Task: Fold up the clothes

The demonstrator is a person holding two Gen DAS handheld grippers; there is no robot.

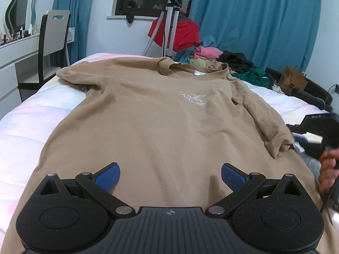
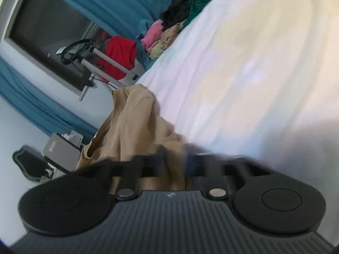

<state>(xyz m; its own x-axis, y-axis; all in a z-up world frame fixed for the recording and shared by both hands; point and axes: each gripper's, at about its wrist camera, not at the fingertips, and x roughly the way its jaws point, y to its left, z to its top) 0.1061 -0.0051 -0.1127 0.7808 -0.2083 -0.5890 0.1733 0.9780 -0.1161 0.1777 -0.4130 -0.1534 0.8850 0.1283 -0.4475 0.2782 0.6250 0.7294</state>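
A tan T-shirt (image 1: 161, 114) with a small white chest print lies flat and face up on the bed, its collar at the far end. My left gripper (image 1: 170, 177) hovers just over the shirt's near hem, open, with its blue pads (image 1: 108, 177) wide apart and nothing between them. In the rolled, blurred right wrist view, my right gripper (image 2: 174, 160) sits at the shirt's right sleeve (image 2: 135, 127). Its fingers are close together with a fold of tan fabric pinched between them. The sleeve (image 1: 273, 131) looks bunched at the shirt's right edge.
The bed (image 1: 27, 127) has a pastel quilt. A pile of mixed clothes (image 1: 222, 61) lies at its far right corner. Behind it are a metal stand with a red garment (image 1: 180, 33), blue curtains and a window. A chair (image 1: 53, 40) and a white dresser stand on the left. A hand (image 1: 328, 169) shows at right.
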